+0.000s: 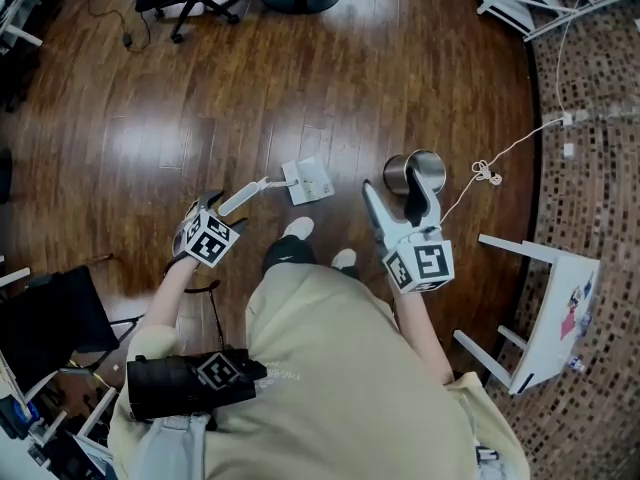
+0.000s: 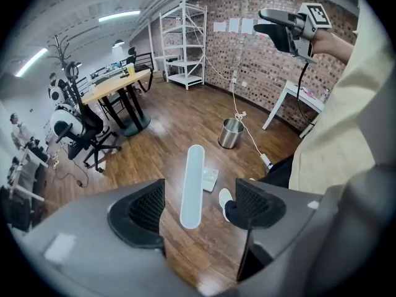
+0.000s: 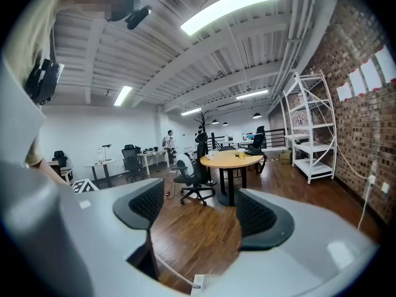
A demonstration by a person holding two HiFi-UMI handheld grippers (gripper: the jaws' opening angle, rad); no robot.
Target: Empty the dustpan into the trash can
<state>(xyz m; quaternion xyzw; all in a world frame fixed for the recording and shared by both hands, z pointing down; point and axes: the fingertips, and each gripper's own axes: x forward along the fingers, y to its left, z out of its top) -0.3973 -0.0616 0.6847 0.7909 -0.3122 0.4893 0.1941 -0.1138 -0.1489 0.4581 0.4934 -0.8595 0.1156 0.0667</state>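
Straddling dustpan handle: left tool, jaws apart.

Glossy dark wood floor, shiny metal trash can, smooth pale plastic dustpan, rough brick wall, matt grey plastic left claw, ribbed black pads, beige cloth top

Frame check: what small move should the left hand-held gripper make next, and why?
Probably close the left hand-held gripper on the dustpan handle. Its jaws stand apart with the handle between them and gaps on both sides, so nothing is gripped yet. The trash can stands farther ahead.
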